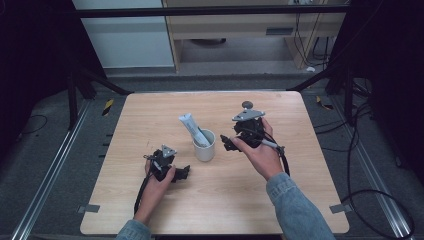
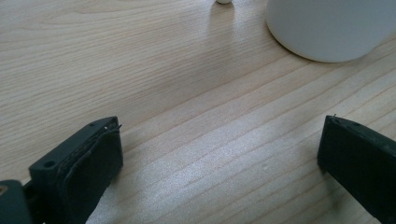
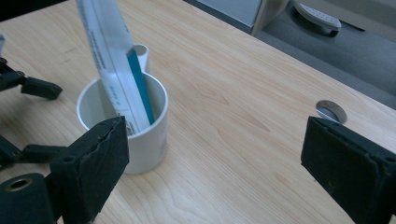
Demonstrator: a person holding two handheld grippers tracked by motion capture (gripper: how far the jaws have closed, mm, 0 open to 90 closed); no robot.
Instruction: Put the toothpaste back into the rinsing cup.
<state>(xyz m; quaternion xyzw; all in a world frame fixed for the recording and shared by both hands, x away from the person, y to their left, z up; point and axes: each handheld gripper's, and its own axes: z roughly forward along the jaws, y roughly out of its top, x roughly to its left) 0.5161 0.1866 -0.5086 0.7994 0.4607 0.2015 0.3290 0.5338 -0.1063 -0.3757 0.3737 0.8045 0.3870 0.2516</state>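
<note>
A white cup (image 1: 204, 146) is seen near the centre of the wooden table (image 1: 150, 115), a toothpaste tube (image 1: 191, 128) leaning inside. It is flanked by 2 grippers — left gripper (image 1: 184, 172) and right gripper (image 1: 226, 142) — each spread wide, nothing held.

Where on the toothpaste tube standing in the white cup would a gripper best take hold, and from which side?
Probably the tube's upper part, which sticks out above the cup and leans toward the table's far left. It is flat, so the jaws should close across its thin faces. The right gripper, open beside the cup, looks best placed, coming in above the rim.
</note>
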